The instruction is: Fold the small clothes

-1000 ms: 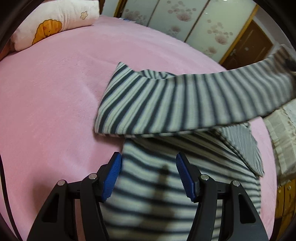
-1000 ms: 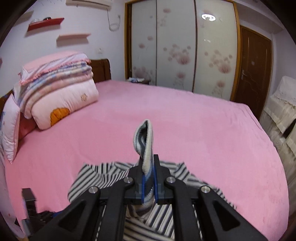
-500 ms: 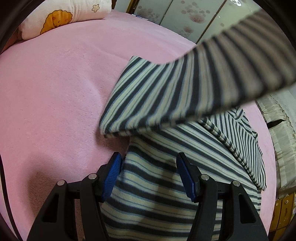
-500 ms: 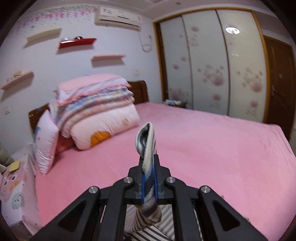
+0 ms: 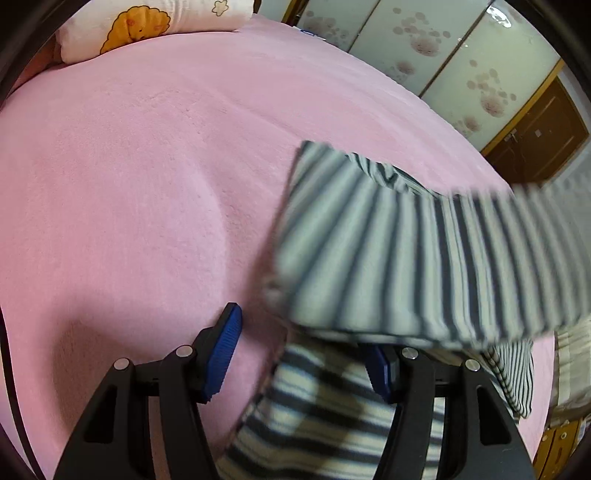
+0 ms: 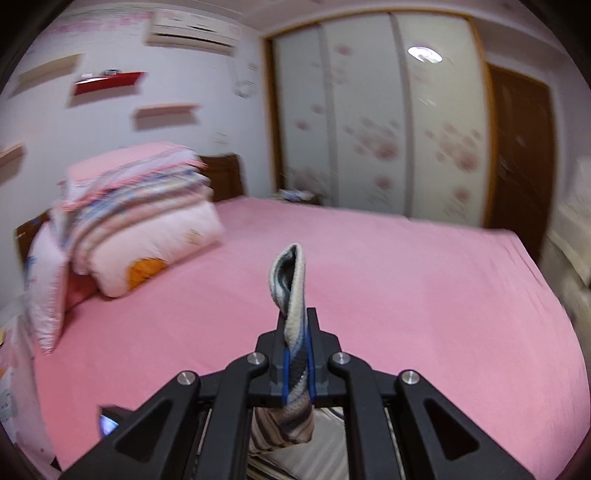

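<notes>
A small top with dark and cream stripes point(image 5: 332, 413) lies on the pink bed point(image 5: 129, 203). My left gripper point(image 5: 301, 354) hovers open over the top's left edge, with one blue pad above bare sheet and the other above the cloth. One striped sleeve point(image 5: 388, 266) is stretched in the air from the right, blurred, and covers the tip of my right-hand finger. In the right wrist view my right gripper point(image 6: 295, 365) is shut on that sleeve's cuff point(image 6: 291, 280), which sticks up past the pads. The rest of the top hangs below them, mostly hidden.
Folded quilts and pillows point(image 6: 140, 229) are stacked at the head of the bed, and a cartoon-print pillow point(image 5: 155, 18) shows at top left. A flowered sliding wardrobe point(image 6: 369, 129) and a brown door point(image 6: 521, 155) stand beyond the bed. Pale bedding point(image 5: 572, 365) lies at the right edge.
The held sleeve rose, then swung down and across above the left gripper's right finger. The left gripper shifted left, so one pad is over bare sheet. The right gripper stayed shut.
</notes>
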